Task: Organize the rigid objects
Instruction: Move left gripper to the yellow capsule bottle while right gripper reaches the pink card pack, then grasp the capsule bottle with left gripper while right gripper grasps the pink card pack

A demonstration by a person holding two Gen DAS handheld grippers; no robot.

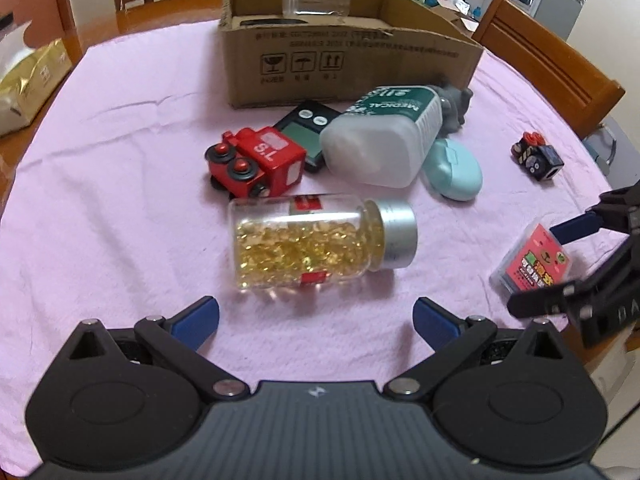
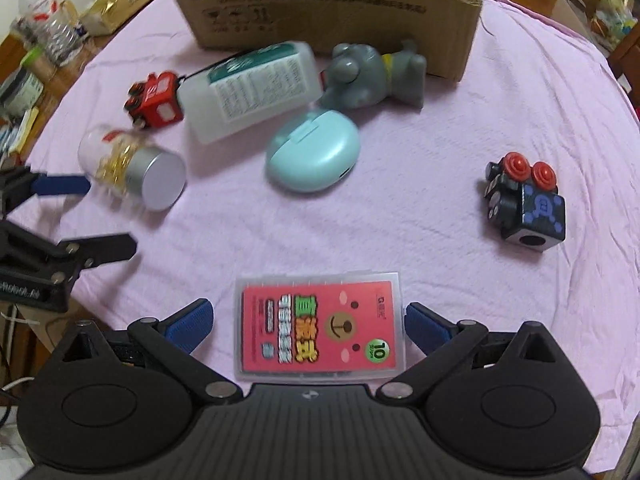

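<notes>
1. The task looks barely begun. The box [image 1: 348, 68] at the far side of the surface [image 1: 120, 160] holds a clear jar [image 1: 316, 0] and something dark I cannot make out; everything else lies outside it.
2. Left to sort: the capsule bottle [image 1: 320, 240] on its side, the red train [image 1: 256, 164], a small scale [image 1: 308, 128], the white bottle [image 1: 380, 136], the grey toy [image 2: 372, 76], the teal case [image 2: 314, 152], the black train [image 2: 524, 208] off by itself, and the card pack [image 2: 320, 330].
3. The left tongs [image 1: 316, 320] are spread wide and grip nothing; they sit just short of the capsule bottle, lined up with it but not touching.
4. The right tongs [image 2: 308, 324] are also spread wide and empty. The card pack lies flat between the fingers, a small gap on each side, so it is framed but not yet gripped.
5. My guess: each arm is about to pick up its own item.
</notes>
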